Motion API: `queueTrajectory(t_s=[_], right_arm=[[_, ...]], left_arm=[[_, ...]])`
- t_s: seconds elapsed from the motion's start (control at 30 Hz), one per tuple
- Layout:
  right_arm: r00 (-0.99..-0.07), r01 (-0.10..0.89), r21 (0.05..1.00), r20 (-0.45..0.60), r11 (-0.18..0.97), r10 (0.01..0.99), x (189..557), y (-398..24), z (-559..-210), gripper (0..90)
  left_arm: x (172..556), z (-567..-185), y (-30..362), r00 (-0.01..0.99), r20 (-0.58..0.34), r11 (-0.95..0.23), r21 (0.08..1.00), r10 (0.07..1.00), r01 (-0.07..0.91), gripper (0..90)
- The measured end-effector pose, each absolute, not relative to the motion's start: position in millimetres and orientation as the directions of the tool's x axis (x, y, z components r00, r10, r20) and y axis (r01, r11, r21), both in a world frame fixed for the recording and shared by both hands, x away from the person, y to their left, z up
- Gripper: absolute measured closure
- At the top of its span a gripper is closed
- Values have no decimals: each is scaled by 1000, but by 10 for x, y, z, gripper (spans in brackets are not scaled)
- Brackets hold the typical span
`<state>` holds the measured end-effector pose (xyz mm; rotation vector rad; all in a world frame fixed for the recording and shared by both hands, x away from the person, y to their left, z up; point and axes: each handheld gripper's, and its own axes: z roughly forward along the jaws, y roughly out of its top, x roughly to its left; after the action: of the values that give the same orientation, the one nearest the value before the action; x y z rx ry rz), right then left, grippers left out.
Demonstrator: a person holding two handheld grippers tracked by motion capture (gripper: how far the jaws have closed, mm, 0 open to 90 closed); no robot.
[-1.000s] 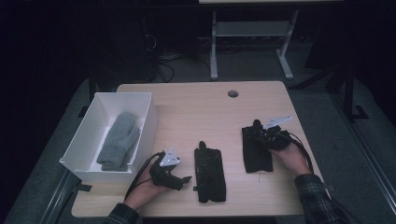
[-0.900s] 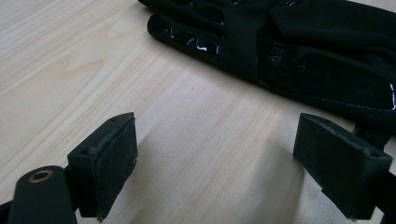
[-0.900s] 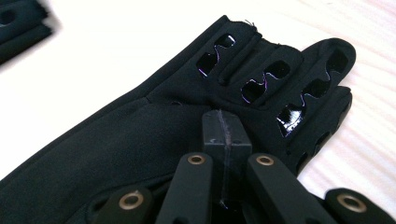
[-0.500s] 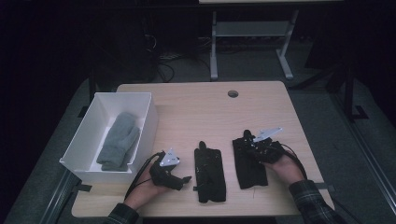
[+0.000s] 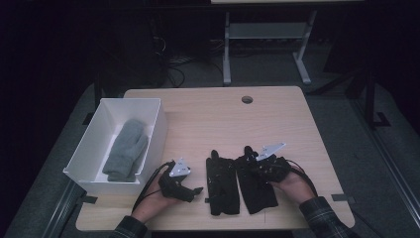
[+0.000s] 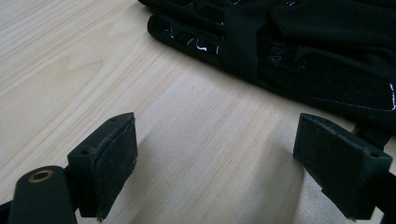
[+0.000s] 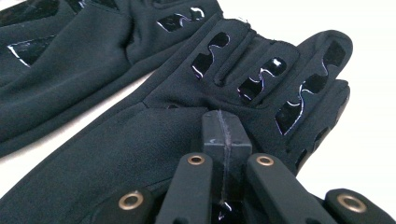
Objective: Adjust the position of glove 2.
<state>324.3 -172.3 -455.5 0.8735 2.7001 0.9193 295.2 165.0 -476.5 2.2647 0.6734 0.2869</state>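
Two black gloves lie flat on the pale wooden counter in the lower middle of the high view, side by side with their fingers pointing toward the top of the frame. The left glove [image 5: 221,184] is long and narrow, with its cuff near the bottom edge of the counter. The right glove [image 5: 253,184] lies just beside it, angled slightly, so close that the two seem to touch along their inner edges. In the right gripper view, glossy wavy grip patches run along the right glove's [image 7: 261,79] fingers, and the fabric is matte and smooth.
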Motion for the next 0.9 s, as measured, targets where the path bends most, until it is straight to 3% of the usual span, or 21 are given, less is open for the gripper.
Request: queueTrajectory(t_s=[0.47,0.9], right_arm=[[-810,486,602,39,633,585,3016,-2048,-4515,900],[-855,440,607,58,661,516,2892,-1896,-4521,900]], left_arm=[[2951,-4768,1650,836,4,-584,718,548,379,129],[2956,-4767,1643,834,4,-583,717,552,383,130]])
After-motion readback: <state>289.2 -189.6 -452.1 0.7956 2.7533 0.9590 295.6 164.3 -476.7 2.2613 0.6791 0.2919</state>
